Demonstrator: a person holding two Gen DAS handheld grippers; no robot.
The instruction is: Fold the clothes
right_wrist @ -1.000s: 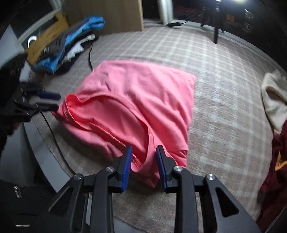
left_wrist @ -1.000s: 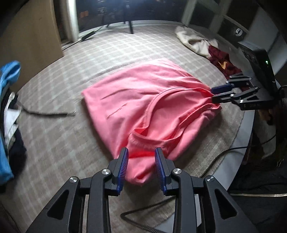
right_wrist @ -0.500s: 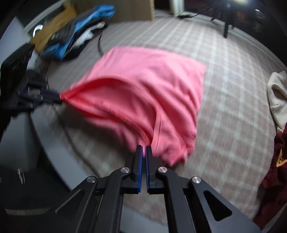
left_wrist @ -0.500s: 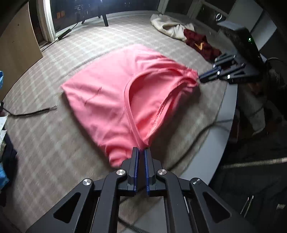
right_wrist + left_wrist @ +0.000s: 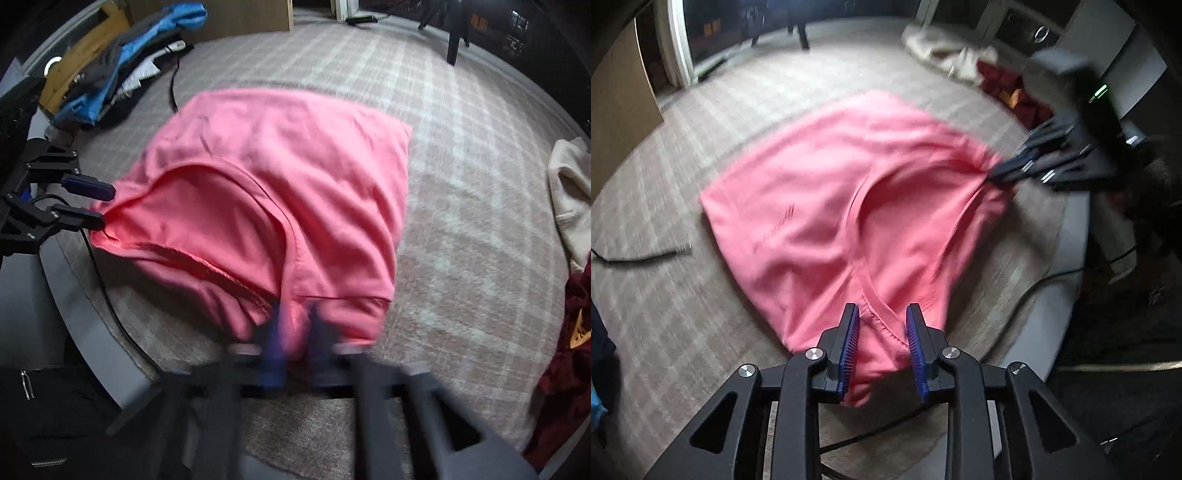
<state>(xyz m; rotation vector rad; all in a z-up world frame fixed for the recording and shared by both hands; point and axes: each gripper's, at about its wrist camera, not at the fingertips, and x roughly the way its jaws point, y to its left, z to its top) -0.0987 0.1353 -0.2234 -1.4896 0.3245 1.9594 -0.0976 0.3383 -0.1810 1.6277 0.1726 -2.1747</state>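
We see the pink garment (image 5: 827, 206) spread on the checked cloth (image 5: 683, 295) that covers the bench, its near hem corner lying between the blue pads of the left claw (image 5: 882, 332). That claw is opening: its ribbed pads stand apart on either side of the stitched hem and do not press it. In the left view the right claw (image 5: 1001, 173) reaches the far corner of the hem, where the fabric gathers to a point at its tip, as if pinched. In the right view the right claw (image 5: 295, 332) is badly blurred, and its pads appear to stand slightly apart with pink fabric between them, so from that view alone we cannot tell its grip. The garment is soft, matte knit, folded over itself, with a curved seamed opening gaping toward us and a small dark print on one side. The cloth under it is a beige and grey plaid with a nubby weave. A blue garment (image 5: 147, 48) lies in a pile at one edge, a cream one (image 5: 569, 192) and a maroon one (image 5: 569, 332) at the other. A black cable (image 5: 110, 295) runs along the bench rim.
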